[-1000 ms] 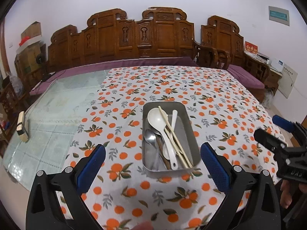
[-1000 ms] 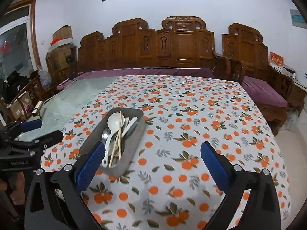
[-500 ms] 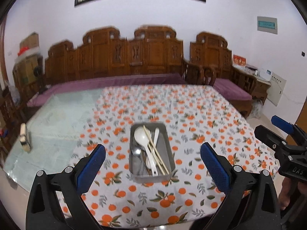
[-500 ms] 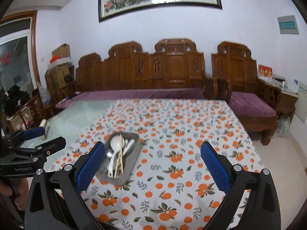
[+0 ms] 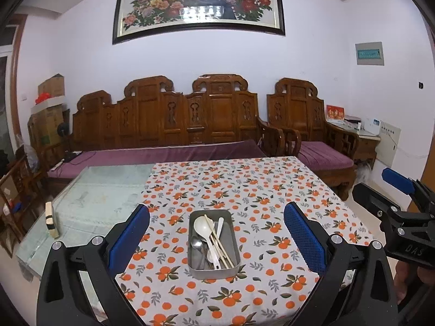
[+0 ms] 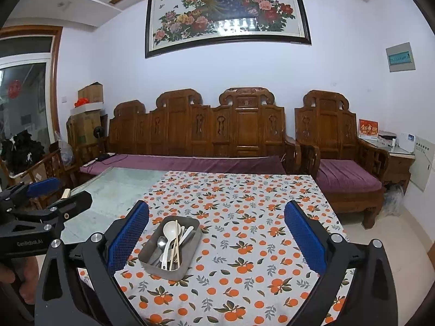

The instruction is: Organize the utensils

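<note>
Steel-grey rectangular metal tray (image 5: 214,267) of white spoons, metal spoons and chopsticks sits on the orange-print tablecloth (image 5: 272,190); left gripper (image 5: 216,237) and right gripper (image 6: 216,237) hover spread, empty; reaching in could snag crossed chopsticks

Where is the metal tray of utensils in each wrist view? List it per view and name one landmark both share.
Left wrist: the metal tray sits low centre, between the open fingers of the left hand-held gripper, on the orange-print tablecloth.
Right wrist: the tray is lower left of centre, close to the left finger of the right hand-held gripper.
Shared landmark: the peacock painting above the carved wooden bench.
</note>
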Action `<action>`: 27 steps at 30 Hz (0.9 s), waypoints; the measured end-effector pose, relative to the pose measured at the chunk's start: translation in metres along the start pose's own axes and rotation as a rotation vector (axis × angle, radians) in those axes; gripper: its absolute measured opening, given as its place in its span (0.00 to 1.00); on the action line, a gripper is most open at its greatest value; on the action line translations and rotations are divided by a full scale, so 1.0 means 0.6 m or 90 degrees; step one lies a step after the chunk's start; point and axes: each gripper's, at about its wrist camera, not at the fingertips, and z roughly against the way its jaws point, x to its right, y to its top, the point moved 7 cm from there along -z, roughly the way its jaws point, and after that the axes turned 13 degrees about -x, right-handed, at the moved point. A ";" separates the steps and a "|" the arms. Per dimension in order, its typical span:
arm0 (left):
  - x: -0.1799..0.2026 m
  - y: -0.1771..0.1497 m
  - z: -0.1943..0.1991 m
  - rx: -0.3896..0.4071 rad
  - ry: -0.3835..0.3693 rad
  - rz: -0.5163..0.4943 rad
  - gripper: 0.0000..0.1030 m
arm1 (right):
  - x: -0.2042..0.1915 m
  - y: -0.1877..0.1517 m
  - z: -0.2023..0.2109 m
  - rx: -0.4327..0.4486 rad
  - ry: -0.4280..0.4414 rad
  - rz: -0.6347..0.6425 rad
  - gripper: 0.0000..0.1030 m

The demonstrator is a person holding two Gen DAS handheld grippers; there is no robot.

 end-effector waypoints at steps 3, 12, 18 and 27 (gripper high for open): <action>-0.002 -0.001 0.009 0.004 0.001 0.002 0.93 | -0.001 0.000 0.006 0.002 0.003 -0.005 0.97; -0.004 -0.003 0.012 0.004 0.001 0.006 0.93 | 0.000 -0.004 0.011 0.002 0.006 -0.007 0.97; -0.007 -0.006 0.015 0.002 0.001 0.008 0.92 | -0.003 -0.004 0.016 0.004 0.008 -0.007 0.97; -0.009 -0.004 0.012 0.000 0.001 0.010 0.93 | -0.007 -0.004 0.019 0.004 0.011 -0.008 0.97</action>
